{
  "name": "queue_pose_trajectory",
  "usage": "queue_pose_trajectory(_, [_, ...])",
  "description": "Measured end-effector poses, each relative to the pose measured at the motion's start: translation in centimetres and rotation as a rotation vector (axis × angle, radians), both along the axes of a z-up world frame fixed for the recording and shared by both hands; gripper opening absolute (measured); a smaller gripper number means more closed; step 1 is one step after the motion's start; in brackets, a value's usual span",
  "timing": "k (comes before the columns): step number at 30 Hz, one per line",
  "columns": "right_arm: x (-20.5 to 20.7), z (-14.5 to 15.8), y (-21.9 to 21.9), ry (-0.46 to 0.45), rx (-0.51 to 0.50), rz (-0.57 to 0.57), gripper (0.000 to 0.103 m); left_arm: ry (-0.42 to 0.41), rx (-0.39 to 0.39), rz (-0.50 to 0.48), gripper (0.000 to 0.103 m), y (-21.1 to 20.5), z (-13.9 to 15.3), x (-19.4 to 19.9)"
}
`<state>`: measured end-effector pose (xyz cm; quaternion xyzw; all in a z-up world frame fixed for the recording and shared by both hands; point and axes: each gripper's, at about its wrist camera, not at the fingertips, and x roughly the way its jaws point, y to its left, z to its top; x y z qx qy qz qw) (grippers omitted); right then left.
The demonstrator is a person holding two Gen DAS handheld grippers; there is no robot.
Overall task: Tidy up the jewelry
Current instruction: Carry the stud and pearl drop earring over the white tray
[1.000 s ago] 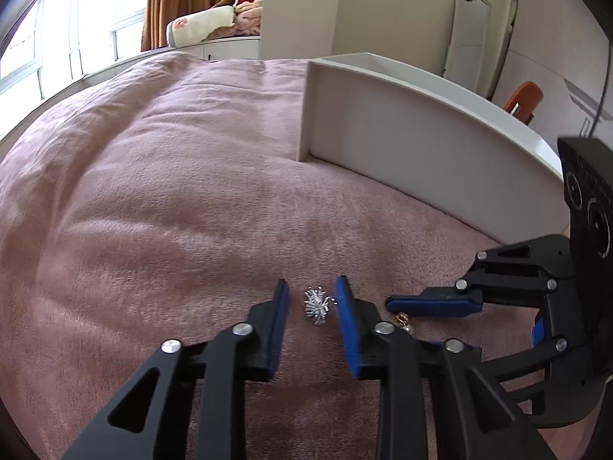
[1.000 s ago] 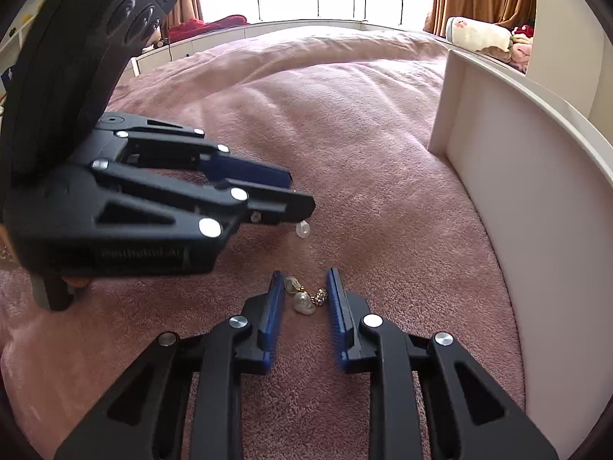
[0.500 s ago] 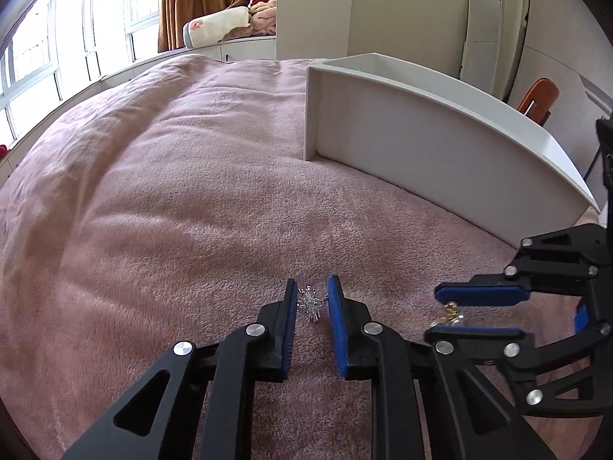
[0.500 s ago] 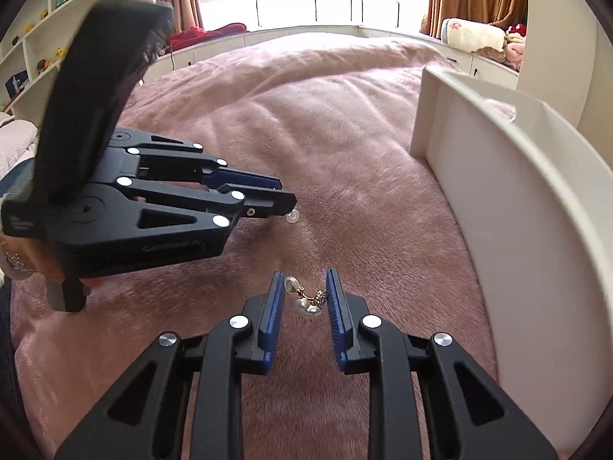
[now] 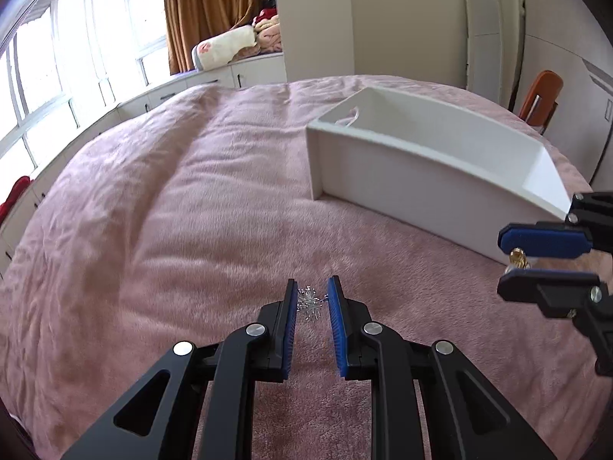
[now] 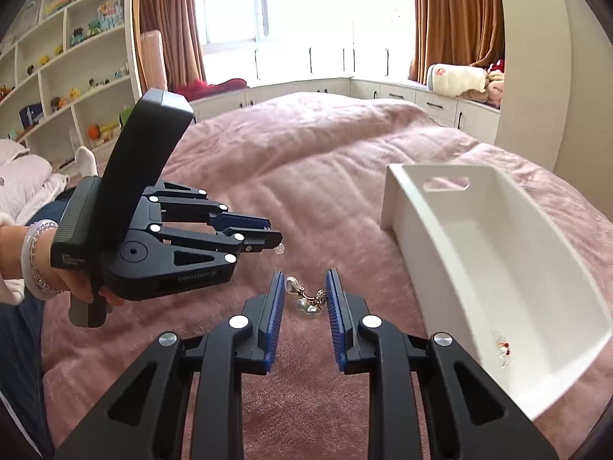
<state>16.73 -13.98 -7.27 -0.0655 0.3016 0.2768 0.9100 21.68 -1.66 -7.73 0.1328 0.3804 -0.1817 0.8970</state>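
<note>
Left gripper point(image 5: 312, 301), black with ribbed blue pads, nearly closed and pinching a spiky silver ornament point(image 5: 309, 303) above the plush pink blanket point(image 5: 172, 211). Right gripper point(image 6: 304, 301), same build, clamped narrowly on a pearl drop earring point(image 6: 308, 304) with a gold clasp, also lifted off the bedding. Just to the right, a smooth white rectangular bin point(image 6: 494, 268), open-topped, with a slot handle cut into its far wall and one small red-and-white trinket point(image 6: 504, 350) lying on its floor. Seen from the right wrist, a hand point(image 6: 57, 287) with a pale bangle and beaded bracelet around the left tool's grip.
</note>
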Motion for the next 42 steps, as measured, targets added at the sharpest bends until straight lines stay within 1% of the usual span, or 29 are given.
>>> queue_pose_trajectory(7, [-1.4, 3.1, -1.7, -0.071, 0.033, -0.023, 0.023, -0.060, 0.063, -0.025, 0.021, -1.6, 3.9, -0.9])
queue_pose_trajectory(12, [-2.1, 5.2, -3.5, -0.114, 0.061, -0.065, 0.023, -0.107, 0.078, -0.040, 0.021, -3.1, 6.9, -0.9])
queue_pose_trajectory(16, [-2.2, 6.6, -5.5, -0.136, 0.086, -0.115, 0.023, -0.130, 0.074, -0.064, 0.021, -4.5, 9.1, -0.8])
queue_pose_trajectory(21, [-2.1, 7.9, -8.2, -0.178, 0.092, -0.195, 0.023, -0.145, 0.089, -0.125, 0.021, -7.1, 11.4, -0.8])
queue_pose_trajectory(25, [-2.1, 8.2, -9.7, -0.216, 0.046, -0.283, 0.023, -0.155, 0.095, -0.140, 0.021, -9.0, 12.8, -0.4])
queue_pose_trajectory(31, [-1.9, 8.3, -11.1, -0.233, 0.029, -0.344, 0.023, -0.161, 0.106, -0.150, 0.021, -11.7, 13.9, 0.9])
queue_pose_trajectory(34, [-1.5, 8.3, -11.6, -0.238, 0.029, -0.357, 0.023, -0.163, 0.126, -0.158, 0.021, -13.0, 13.7, 1.7])
queue_pose_trajectory(38, [-1.0, 8.3, -11.8, -0.247, 0.002, -0.377, 0.023, -0.165, 0.154, -0.170, 0.021, -14.9, 13.5, 2.6])
queue_pose_trajectory(42, [0.1, 7.6, -12.2, -0.223, -0.003, -0.401, 0.023, -0.163, 0.165, -0.186, 0.022, -16.5, 13.4, 3.7])
